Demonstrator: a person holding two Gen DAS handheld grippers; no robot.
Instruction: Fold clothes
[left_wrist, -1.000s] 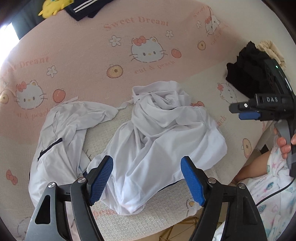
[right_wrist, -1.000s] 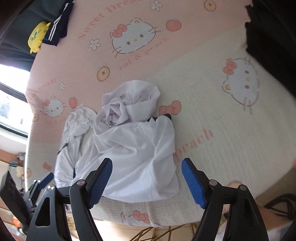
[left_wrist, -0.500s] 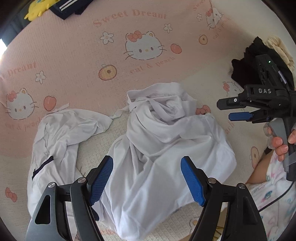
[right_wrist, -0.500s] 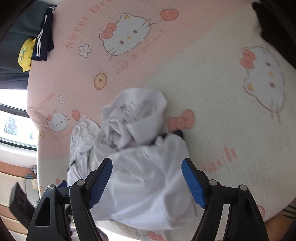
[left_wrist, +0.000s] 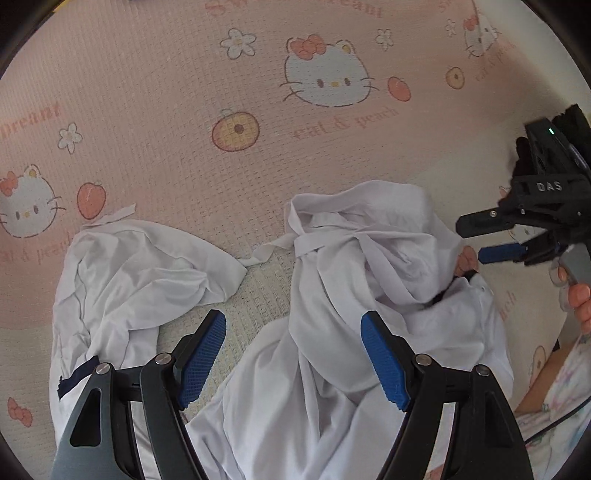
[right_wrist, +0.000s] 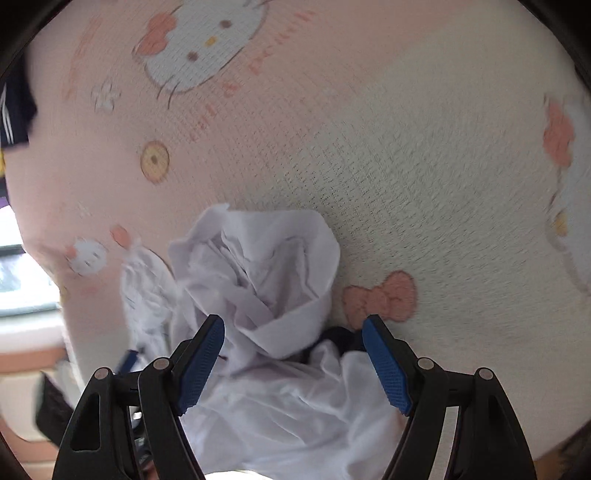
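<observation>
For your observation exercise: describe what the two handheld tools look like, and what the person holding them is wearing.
Each tool, the left tool and the right tool, has black angular fingers with silver rivets and ribbed blue pads. The left view shows the right tool's black body marked "DAS" beside a small green light. The person's sleeve is white with a pastel print.

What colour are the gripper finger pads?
Blue, with a ribbed texture, on black fingers; clearest in the left wrist view.

A crumpled white garment (left_wrist: 354, 295) lies in a heap on the bed, its upper part bunched and twisted into folds, a narrow strip trailing off to the left. A dark trim peeks from its right edge. Beside it, apart, a second white garment (left_wrist: 122, 280) lies rumpled, with dark piping.
</observation>
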